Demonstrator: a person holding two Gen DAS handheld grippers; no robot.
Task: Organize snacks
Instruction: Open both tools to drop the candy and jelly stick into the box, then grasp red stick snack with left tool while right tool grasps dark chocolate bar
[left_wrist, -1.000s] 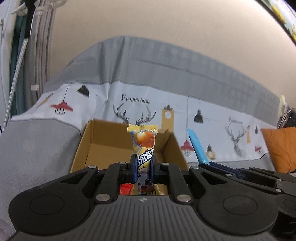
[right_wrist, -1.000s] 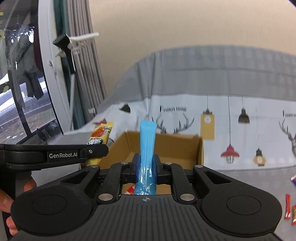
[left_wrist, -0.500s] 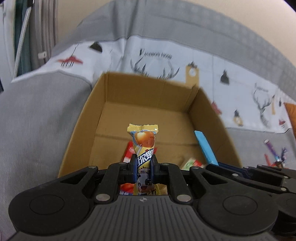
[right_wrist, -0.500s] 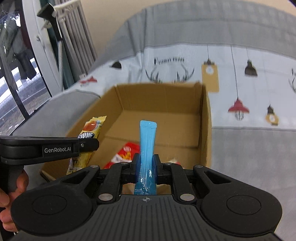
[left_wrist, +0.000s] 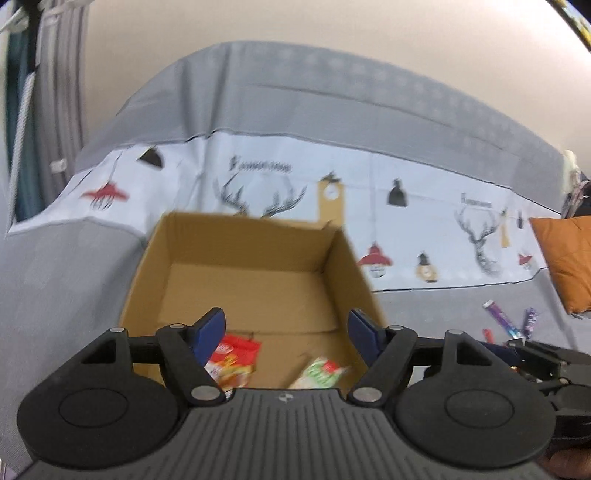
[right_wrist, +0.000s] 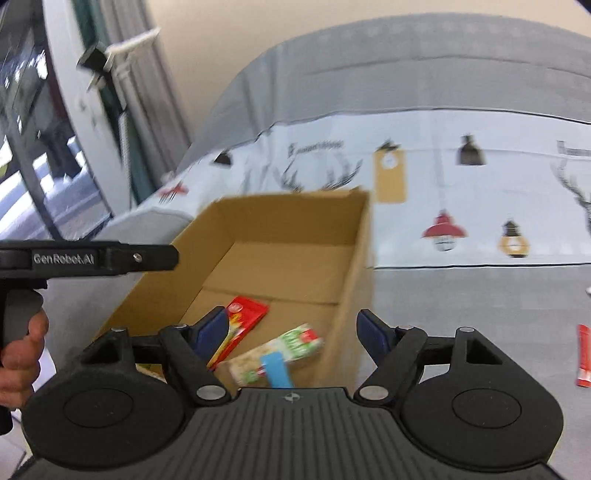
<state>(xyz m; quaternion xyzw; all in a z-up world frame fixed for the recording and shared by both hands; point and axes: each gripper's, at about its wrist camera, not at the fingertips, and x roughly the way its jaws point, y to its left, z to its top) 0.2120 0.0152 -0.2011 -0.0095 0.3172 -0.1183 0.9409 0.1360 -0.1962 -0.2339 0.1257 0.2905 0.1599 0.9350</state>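
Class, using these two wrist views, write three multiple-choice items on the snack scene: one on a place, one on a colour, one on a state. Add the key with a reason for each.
1. Where does the red snack packet lie?
A. inside the cardboard box
B. on the orange cushion
C. on the window sill

2. What colour is the cushion at the right edge of the left wrist view?
A. green
B. orange
C. black

3. How does the left gripper stand?
A. shut on a packet
B. open, nothing between its fingers
C. out of view

Key: 1 A, it rests on the box floor; 2 B, plainly orange; 3 B, its fingers are wide apart.
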